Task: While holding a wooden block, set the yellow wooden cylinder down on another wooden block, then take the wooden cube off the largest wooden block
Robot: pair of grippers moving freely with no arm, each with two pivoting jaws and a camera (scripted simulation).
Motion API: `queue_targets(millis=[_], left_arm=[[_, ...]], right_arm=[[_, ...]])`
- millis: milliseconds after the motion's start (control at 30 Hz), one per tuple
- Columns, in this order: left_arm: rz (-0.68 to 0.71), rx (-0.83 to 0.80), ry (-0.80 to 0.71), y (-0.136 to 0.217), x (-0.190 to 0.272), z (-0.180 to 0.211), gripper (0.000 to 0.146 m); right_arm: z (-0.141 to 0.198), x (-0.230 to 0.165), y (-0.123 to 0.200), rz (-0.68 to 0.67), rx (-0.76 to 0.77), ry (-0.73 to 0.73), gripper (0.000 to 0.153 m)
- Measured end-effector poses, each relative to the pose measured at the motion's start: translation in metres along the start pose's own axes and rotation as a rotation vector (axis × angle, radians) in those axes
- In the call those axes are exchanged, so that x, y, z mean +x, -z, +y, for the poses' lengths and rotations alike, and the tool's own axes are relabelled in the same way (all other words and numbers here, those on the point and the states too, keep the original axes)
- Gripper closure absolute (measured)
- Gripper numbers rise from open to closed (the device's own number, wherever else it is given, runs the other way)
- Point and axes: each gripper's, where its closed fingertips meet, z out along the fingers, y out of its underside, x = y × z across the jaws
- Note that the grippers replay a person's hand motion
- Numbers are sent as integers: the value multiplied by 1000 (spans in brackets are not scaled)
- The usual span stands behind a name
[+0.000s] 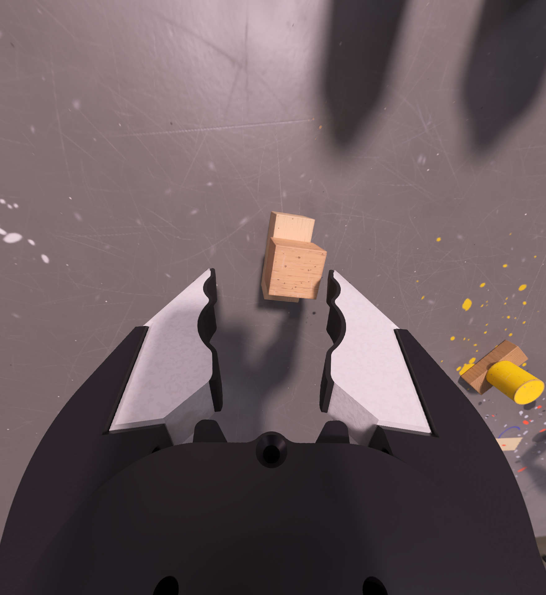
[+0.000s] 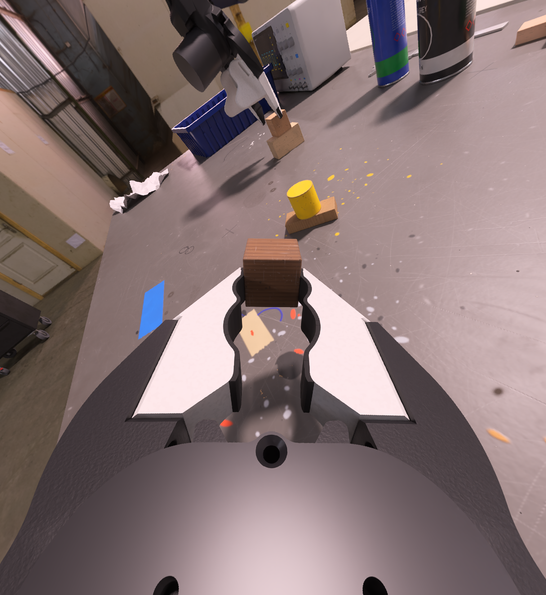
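My right gripper [image 2: 271,273] is shut on a dark brown wooden block [image 2: 271,257] and holds it above the table. The yellow cylinder [image 2: 303,199] stands upright on a flat wooden block [image 2: 328,214]; the pair also shows at the right of the left wrist view, cylinder [image 1: 513,381] on block [image 1: 490,362]. A light wooden cube [image 1: 295,272] sits on a larger pale block [image 1: 292,225]. My left gripper [image 1: 271,275] is open and points down over the cube, its fingertips apart on either side. From the right wrist view it [image 2: 270,117] hangs just at the cube's [image 2: 276,125] top.
A blue bin [image 2: 213,125], a white instrument box [image 2: 307,48], two spray cans [image 2: 389,42] and a wood offcut [image 2: 542,29] stand at the far side. Crumpled paper [image 2: 139,190] lies by the left table edge. Blue tape [image 2: 151,309] and a beige scrap [image 2: 255,331] lie flat on the table.
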Motion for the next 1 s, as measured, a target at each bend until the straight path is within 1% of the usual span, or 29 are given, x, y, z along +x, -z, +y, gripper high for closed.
queue_targets(millis=[133,200,333,400,567,633,700,800,867,933,1000], left_arm=[[6,-48,-11,-5,2,5,82],[-13,-67,-47,-6,4,7,92],[-26,-95,-122,-7,12,7,103],[-42,-79,-148,-5,14,5,114],[-2,-40,-158,0,15,7,114],[23,23,-158,13,14,3,114],[48,86,-170,36,15,0,114],[33,201,-295,81,25,0,114],[43,256,-413,110,49,10,114],[84,255,-558,128,86,32,114],[84,207,-741,130,124,58,114]], right_arm=[[0,0,0,1,-3,3,121],[1,-1,0,1,-6,6,121],[2,-1,-1,5,-11,15,121],[2,-2,-1,5,-13,18,121],[3,-2,-1,5,-18,16,121],[3,-2,-1,5,-19,14,121],[3,-1,-2,4,-20,12,121],[3,-1,-2,3,-21,8,121],[3,-1,-2,2,-22,5,121],[3,-1,-2,1,-21,1,121],[3,-1,-2,0,-22,-1,121]])
